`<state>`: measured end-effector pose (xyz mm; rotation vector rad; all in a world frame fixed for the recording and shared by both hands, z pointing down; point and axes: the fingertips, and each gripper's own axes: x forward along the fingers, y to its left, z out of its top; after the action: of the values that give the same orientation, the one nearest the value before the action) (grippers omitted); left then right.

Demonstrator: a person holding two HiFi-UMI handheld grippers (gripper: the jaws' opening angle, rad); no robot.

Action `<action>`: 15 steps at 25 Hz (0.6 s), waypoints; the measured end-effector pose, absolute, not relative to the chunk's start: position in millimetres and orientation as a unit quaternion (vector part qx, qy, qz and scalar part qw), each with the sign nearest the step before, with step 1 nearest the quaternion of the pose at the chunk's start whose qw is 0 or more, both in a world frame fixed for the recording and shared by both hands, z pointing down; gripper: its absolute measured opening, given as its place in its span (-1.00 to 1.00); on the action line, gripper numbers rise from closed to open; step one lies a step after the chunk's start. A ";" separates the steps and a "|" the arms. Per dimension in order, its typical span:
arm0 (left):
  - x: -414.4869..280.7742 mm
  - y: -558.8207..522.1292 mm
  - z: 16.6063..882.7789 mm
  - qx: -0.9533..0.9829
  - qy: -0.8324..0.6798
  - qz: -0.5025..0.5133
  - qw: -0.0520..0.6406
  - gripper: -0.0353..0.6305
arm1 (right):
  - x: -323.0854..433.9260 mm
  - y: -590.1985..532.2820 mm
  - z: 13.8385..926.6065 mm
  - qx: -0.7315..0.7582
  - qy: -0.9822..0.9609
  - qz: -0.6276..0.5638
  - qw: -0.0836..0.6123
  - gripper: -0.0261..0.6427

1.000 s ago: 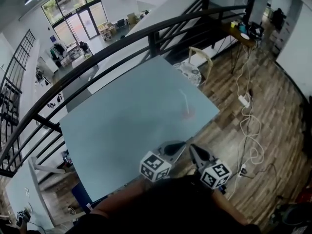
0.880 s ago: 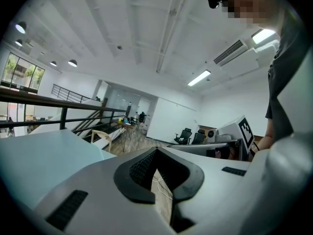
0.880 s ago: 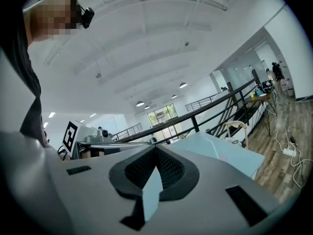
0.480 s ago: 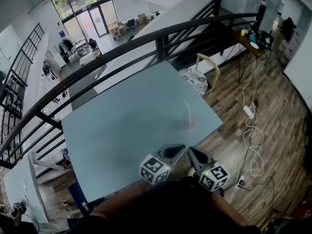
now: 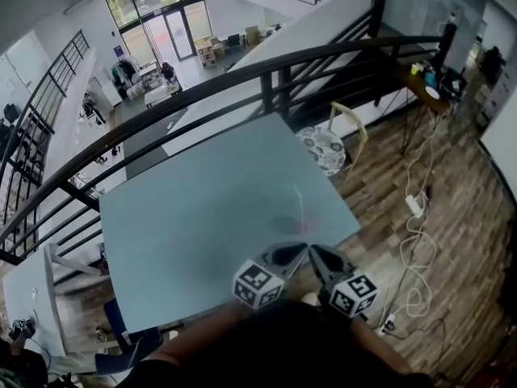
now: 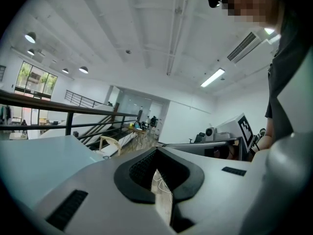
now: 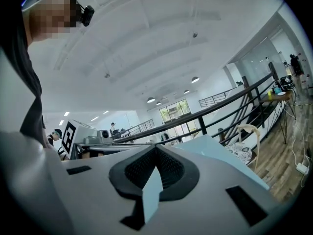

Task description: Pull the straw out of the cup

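The left gripper (image 5: 296, 251) and the right gripper (image 5: 317, 255), held side by side with tips nearly meeting over the near edge of the pale blue table (image 5: 194, 208), both have jaws closed on nothing, while the cup (image 5: 302, 219), its straw (image 5: 297, 200) standing in it, sits just beyond them toward the table's right edge.

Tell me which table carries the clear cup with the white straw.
The large pale blue table: the clear cup stands near its right corner. The small wooden desk far right holds other things.
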<state>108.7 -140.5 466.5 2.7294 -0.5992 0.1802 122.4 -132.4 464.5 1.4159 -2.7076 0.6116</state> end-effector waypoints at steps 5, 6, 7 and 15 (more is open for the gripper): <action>143.4 -157.2 464.3 0.956 -0.232 0.057 0.172 -0.86 | 159.2 -149.4 462.2 0.437 -0.878 0.195 0.015 -0.89; 148.8 -159.8 465.1 0.954 -0.237 0.057 0.173 -0.86 | 165.0 -151.8 462.7 0.434 -0.879 0.196 0.015 -0.89; 153.8 -162.4 466.3 0.953 -0.240 0.057 0.173 -0.86 | 170.0 -154.2 463.6 0.431 -0.881 0.197 0.014 -0.89; 198.5 -173.7 470.5 0.947 -0.263 0.058 0.173 -0.86 | 213.3 -167.2 465.9 0.406 -0.891 0.202 0.008 -0.89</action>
<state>198.5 -173.7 470.5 2.6873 -0.7461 0.1655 213.3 -167.2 465.9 1.2675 -2.7856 0.6312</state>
